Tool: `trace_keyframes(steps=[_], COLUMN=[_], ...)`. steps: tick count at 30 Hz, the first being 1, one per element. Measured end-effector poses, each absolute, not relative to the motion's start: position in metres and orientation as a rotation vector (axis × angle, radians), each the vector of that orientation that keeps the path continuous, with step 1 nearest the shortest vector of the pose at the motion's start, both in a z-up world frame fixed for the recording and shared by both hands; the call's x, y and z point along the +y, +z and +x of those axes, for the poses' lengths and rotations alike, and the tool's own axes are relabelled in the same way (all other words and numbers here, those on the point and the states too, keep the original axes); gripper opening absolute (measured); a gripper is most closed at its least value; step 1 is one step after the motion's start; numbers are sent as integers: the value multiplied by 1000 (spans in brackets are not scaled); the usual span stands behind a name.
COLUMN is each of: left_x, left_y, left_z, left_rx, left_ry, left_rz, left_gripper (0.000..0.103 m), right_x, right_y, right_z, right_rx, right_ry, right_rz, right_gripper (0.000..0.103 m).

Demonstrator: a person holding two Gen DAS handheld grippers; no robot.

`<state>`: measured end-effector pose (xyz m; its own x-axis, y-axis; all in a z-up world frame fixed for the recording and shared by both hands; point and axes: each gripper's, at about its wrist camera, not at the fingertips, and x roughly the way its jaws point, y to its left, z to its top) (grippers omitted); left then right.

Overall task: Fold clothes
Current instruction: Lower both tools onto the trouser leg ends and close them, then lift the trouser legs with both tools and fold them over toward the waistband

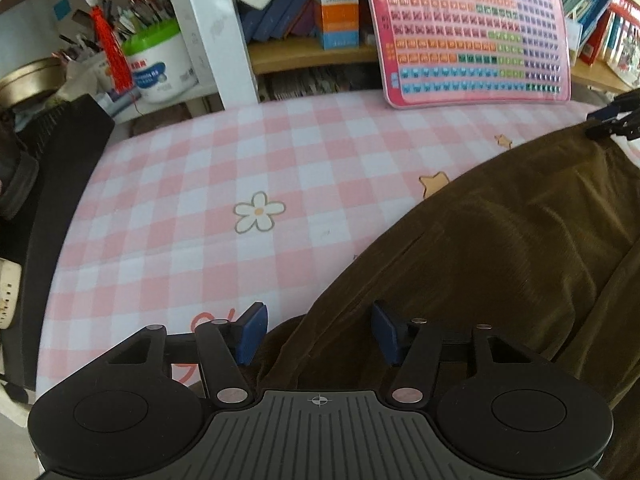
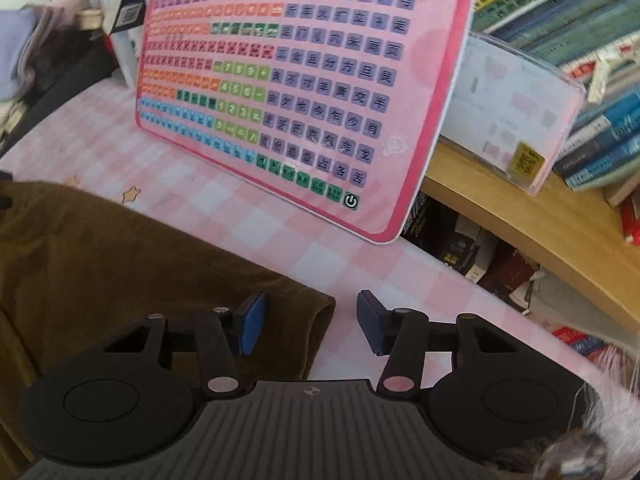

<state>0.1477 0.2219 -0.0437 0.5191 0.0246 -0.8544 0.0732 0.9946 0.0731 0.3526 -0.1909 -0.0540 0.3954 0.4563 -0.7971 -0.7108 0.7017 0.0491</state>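
Observation:
A dark olive-brown garment (image 1: pixel 500 240) lies spread on the pink checked tablecloth (image 1: pixel 208 184), filling the right half of the left wrist view. My left gripper (image 1: pixel 318 332) is open, its blue-padded fingers straddling the garment's near left edge with cloth between them. In the right wrist view the same garment (image 2: pixel 120 256) covers the lower left. My right gripper (image 2: pixel 308 322) is open over the garment's right corner, its left pad above the cloth and its right pad above bare tablecloth (image 2: pixel 280 240). The other gripper's tip (image 1: pixel 612 116) shows at the garment's far right edge.
A pink toy keyboard board (image 1: pixel 476 32) (image 2: pixel 304 92) leans against a wooden bookshelf (image 2: pixel 540 216) full of books at the table's back. A white tub of pens (image 1: pixel 160 68) and a red tassel (image 1: pixel 110 52) stand back left. A black object (image 1: pixel 52 184) borders the table's left edge.

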Motion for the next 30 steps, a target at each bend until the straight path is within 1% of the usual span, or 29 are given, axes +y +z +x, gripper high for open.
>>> trace_keyframes(steps=[4,6,7,9,10,11,13,17,19,25,30], left_x=[228,233,233,233,232,231,228,224,216,207,191], left_y=[-45,-45,-45,-44,-43,-42,-37,-3,6,40,64], left_z=[150,151,151,152,153,154,154,152,148,103,51], left_rx=[1024,1031,1035,1040,1045,1053,1046,880,844,686,564], left_ry=[-47,-55,-60,-75,-84,-97,-99,-77,-92,-160,-222], left_rz=[69,33,22,20,18,16,28,34,71,100,165], left_gripper=[60,58,57,46,26,9,7,6,5,5,6], right_x=[-190,-190,-190,-190,-191,-192,-196,-208,-216,-239,-253], right_y=[-53,-53,-53,-52,-51,-50,-44,-11,5,54,79], right_z=[353,353,353,352,352,351,346,318,300,245,147], right_rx=[884,888,891,900,909,916,899,771,723,577,469], right_ry=[804,820,826,829,823,816,780,683,638,504,406], right_rz=[-353,-355,-354,-348,-342,-336,-337,-307,-289,-234,-191], right_gripper=[35,23,21,14,13,12,10,10,9,9,9])
